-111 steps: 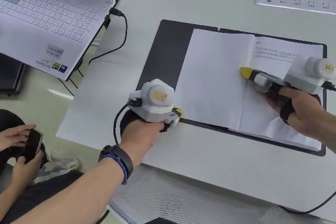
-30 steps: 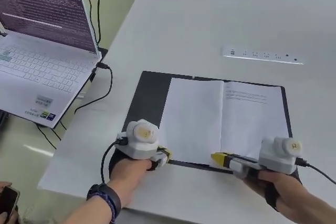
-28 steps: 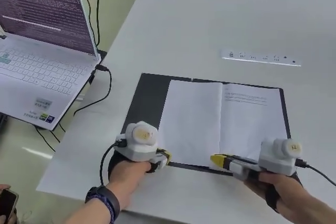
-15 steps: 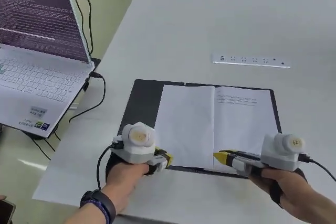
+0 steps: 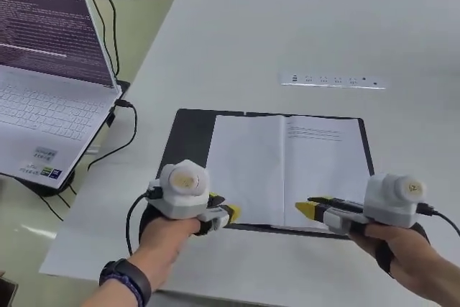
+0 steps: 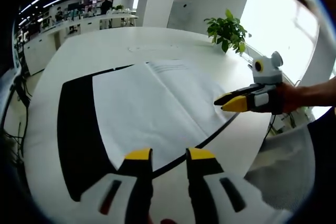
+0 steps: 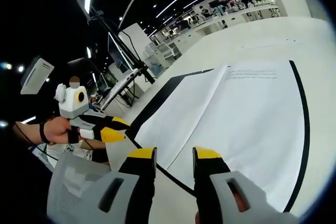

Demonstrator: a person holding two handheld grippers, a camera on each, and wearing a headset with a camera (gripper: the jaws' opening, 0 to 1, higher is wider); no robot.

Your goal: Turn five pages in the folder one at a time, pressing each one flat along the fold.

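Black folder (image 5: 188, 141) lies open on the white desk (image 5: 287, 26), close to the front edge and roughly midway along it. Two white pages show and both lie flat. The left page is blank; the right one has a few lines of print at its top.

Left hand-held gripper (image 5: 228, 213) sits at the folder's front edge, tips by the front corner of the left page. Its jaws stand a narrow gap apart with nothing between them. Right hand-held gripper (image 5: 305, 209) is low over the front of the right page, tips pointing at the fold and just beside it. Its gap is also narrow and it holds nothing. Contact with the paper cannot be told for either one.

Power strip (image 5: 332, 80) lies behind the folder, toward the far edge. Open laptop (image 5: 43, 84) stands beyond the desk's left edge, screen lit, with a black cable (image 5: 126, 134) trailing from it. Potted plant (image 6: 228, 30) stands past the desk in the left gripper view.
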